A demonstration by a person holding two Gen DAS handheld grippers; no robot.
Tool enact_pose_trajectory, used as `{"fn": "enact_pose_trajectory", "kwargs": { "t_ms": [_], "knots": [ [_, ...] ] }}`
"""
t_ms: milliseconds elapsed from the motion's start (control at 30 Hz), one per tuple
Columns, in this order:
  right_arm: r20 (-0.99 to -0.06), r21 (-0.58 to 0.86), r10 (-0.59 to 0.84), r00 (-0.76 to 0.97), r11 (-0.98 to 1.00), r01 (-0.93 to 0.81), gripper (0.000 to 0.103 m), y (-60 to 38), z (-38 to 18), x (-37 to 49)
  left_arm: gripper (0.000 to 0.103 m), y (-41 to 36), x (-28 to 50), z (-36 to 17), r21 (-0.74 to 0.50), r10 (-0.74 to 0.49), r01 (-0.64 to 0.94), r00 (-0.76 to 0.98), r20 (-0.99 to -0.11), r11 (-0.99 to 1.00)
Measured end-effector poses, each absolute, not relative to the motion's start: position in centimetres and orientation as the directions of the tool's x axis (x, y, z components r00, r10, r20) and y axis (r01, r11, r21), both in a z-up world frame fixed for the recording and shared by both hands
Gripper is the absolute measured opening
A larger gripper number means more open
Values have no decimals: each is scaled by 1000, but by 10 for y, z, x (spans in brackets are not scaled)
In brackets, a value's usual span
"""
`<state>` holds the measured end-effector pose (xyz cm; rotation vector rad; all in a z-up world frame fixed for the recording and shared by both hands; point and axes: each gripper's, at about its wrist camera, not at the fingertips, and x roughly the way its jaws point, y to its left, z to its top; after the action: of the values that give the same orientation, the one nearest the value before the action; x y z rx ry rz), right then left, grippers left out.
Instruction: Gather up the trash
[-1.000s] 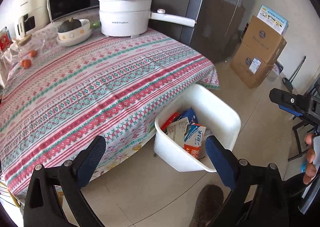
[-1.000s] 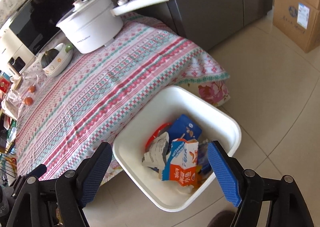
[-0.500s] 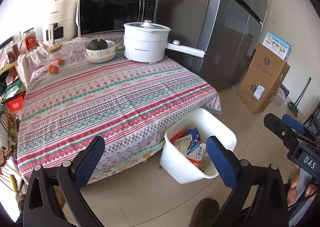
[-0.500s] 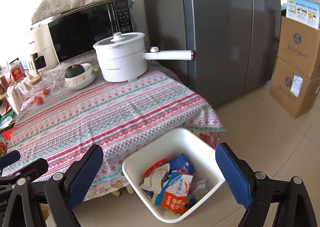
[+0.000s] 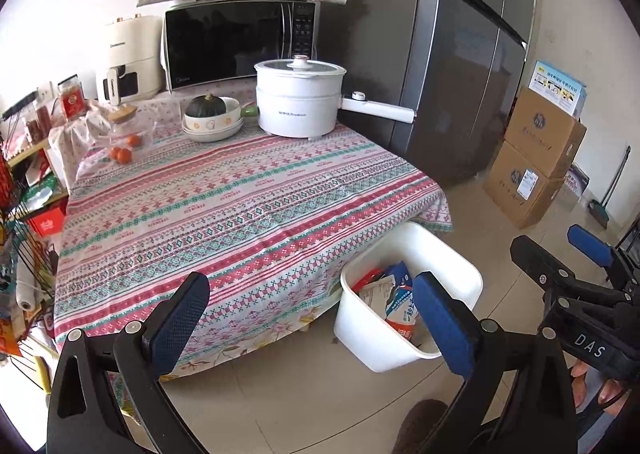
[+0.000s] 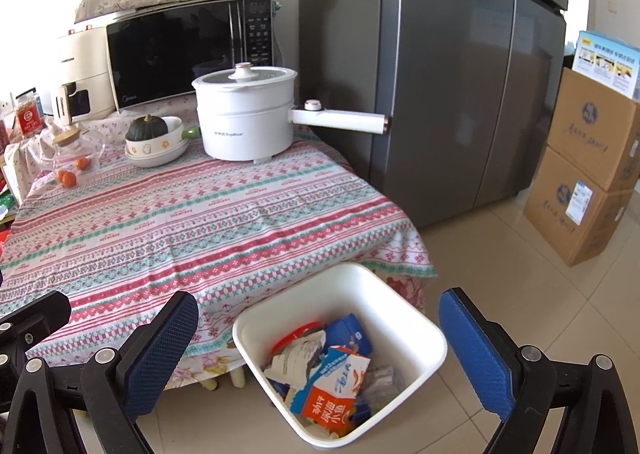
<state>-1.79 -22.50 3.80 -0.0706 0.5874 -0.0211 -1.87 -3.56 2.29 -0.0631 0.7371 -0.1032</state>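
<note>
Looks about finished: cartons (image 6: 336, 394) lie in the white bin (image 6: 424, 334) just below the right gripper (image 6: 316, 354), jaws just opened wide, empty; left gripper (image 5: 312, 318) likewise agape, tablecloth (image 5: 224, 213) ahead shows no litter

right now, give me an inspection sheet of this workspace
surface: table with patterned tablecloth; its near and middle part carries no loose trash.
job's things: white bin on the floor at the table's corner, holding an orange and white carton and other packaging.
clutter: white electric pot, squash in a bowl, oranges, microwave, all along the table's far edge.
grippers: left gripper open and empty; right gripper open and empty, jaws just been opening, bin below.
cables: nothing seen.
surroundings: grey fridge, stacked cardboard boxes, tiled floor.
</note>
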Motion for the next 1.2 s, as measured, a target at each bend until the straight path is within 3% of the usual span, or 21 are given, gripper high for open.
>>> {"fn": "enact_pose_trajectory", "kwargs": {
  "t_ms": [1200],
  "knots": [
    [-544,-66,-43,838,998,8,101,-222,41,-19,103,-37,-28,31,-74,-105,75,762,-638,994]
  ]
}}
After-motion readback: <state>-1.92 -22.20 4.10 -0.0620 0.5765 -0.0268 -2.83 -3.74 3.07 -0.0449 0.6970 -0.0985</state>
